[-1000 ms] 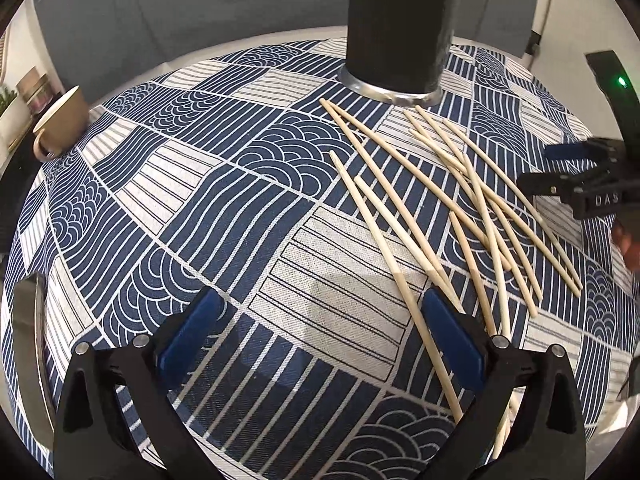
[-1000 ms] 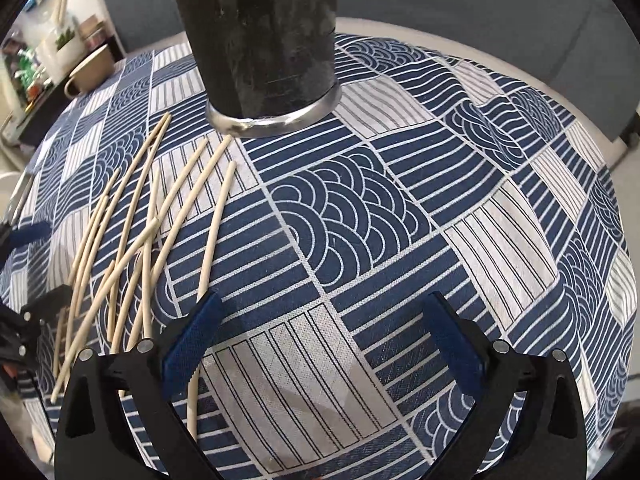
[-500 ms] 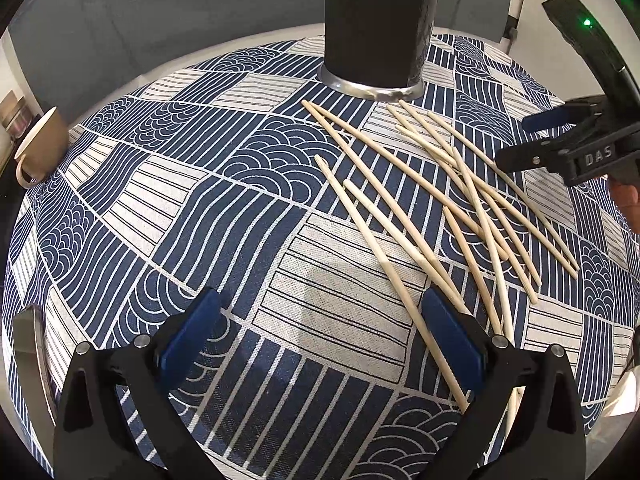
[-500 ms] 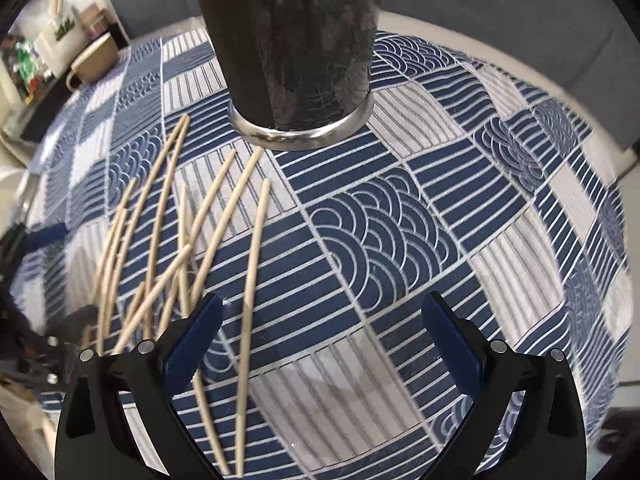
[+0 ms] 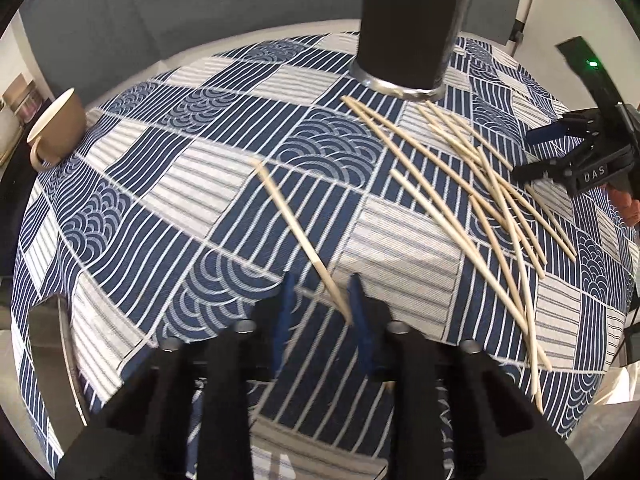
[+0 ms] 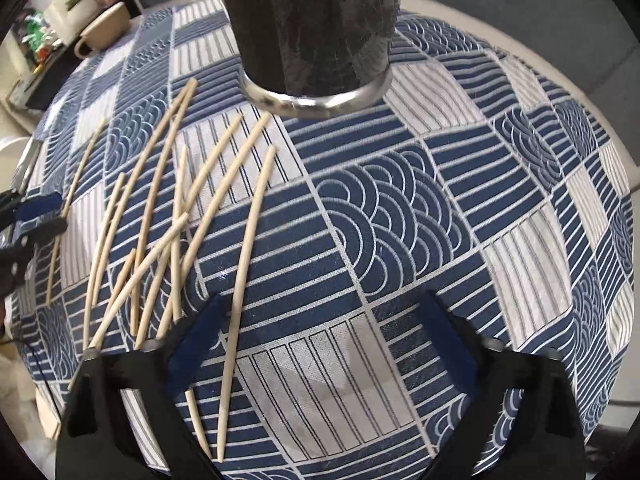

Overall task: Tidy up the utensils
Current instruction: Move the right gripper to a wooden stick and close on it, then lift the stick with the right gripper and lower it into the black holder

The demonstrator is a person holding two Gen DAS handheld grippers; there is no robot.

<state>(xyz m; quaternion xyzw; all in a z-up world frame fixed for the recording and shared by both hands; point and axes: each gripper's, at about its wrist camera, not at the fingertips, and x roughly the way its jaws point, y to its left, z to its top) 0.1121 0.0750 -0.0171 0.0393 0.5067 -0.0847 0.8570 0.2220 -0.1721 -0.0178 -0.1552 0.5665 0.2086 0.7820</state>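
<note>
Patterned tablecloth (image 5: 168,184) w/ tall dark holder (image 5: 412,28) at back, loose chopsticks (image 5: 492,200) fanned just in front. Left gripper (image 5: 320,304) jaws closing on one chopstick (image 5: 296,232), thin tip end betw. pads, so it may swing or slip. Right gripper (image 6: 320,344) half-open, closing; a stick (image 6: 248,248) lies by its left pad, not gripped.

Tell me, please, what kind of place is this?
Probably a home dining table: a blue patterned tablecloth, loose wooden chopsticks beside a tall dark holder, and a beige cup near the edge.
</note>
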